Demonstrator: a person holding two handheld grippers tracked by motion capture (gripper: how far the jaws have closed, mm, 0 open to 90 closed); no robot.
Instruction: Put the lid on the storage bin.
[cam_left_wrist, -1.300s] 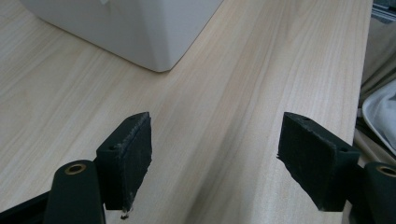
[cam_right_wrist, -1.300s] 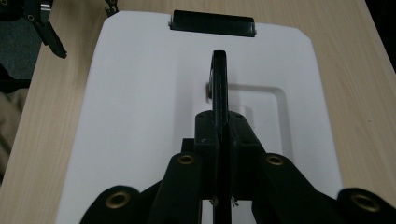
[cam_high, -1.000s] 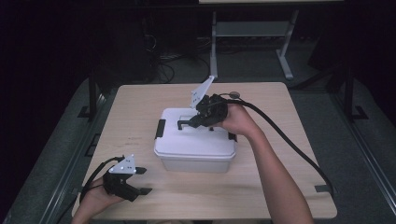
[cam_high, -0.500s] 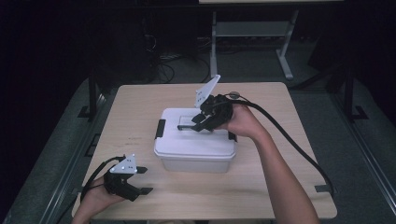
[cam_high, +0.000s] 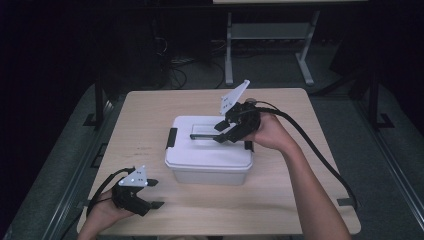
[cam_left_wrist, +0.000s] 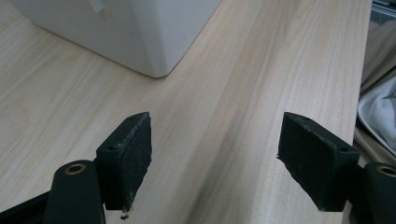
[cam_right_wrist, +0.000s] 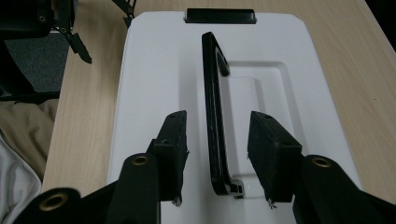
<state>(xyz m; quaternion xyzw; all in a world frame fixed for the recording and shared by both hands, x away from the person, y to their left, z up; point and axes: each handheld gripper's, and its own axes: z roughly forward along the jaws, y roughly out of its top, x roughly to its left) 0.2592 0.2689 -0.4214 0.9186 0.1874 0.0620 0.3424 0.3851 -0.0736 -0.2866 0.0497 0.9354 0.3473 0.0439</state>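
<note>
A white lidded box (cam_high: 209, 159) stands in the middle of the wooden table (cam_high: 280, 200). Its black handle (cam_high: 202, 135) stands raised on the lid. My right gripper (cam_high: 222, 131) hovers over the right part of the lid. In the right gripper view the handle (cam_right_wrist: 212, 116) runs between the two jaws of my right gripper (cam_right_wrist: 217, 149), which is open, with gaps on both sides. My left gripper (cam_high: 150, 195) rests low at the table's front left, open and holding nothing. In the left gripper view my left gripper (cam_left_wrist: 215, 149) spans bare wood, with the box's corner (cam_left_wrist: 140, 32) ahead.
Black latches sit at the lid's ends (cam_high: 172, 137), (cam_right_wrist: 220, 16). A thick cable (cam_high: 320, 160) trails from the right gripper over the table's right side. Light cloth (cam_left_wrist: 378, 107) lies past the table's edge. Dark floor and a metal stand (cam_high: 270, 35) lie beyond.
The right gripper has shifted slightly to the right along the handle, staying over the lid. The left gripper has hardly moved.
</note>
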